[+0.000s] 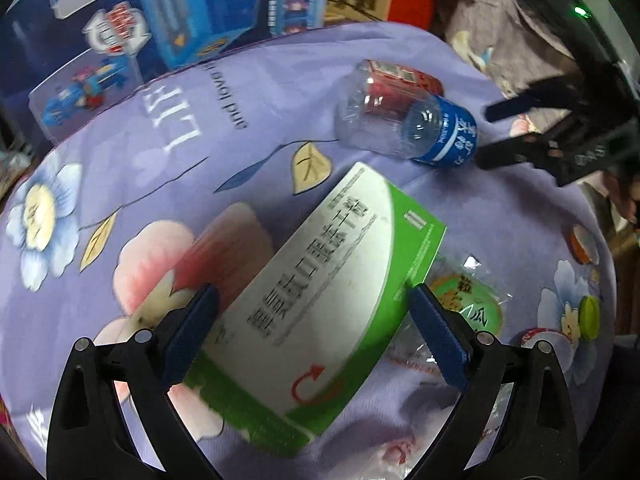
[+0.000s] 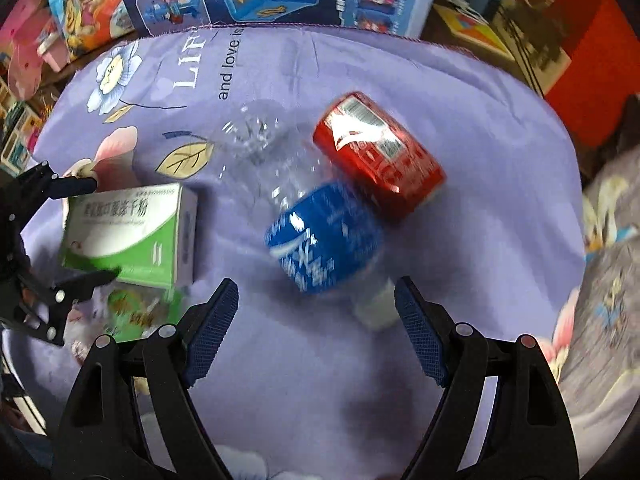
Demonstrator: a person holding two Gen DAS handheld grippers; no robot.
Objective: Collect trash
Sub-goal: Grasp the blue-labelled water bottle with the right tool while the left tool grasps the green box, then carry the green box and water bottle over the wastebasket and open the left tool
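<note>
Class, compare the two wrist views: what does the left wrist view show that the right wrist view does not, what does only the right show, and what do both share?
Only the left wrist view shows a yellow-green bottle cap near the cloth's right edge and the box's large printed top face close up.

Only the right wrist view shows the bottle's white cap and a cartoon dog toy box behind the table.

Both show the green and white box, the clear bottle with a blue label, the red can, the green snack wrapper and the purple floral cloth.
</note>
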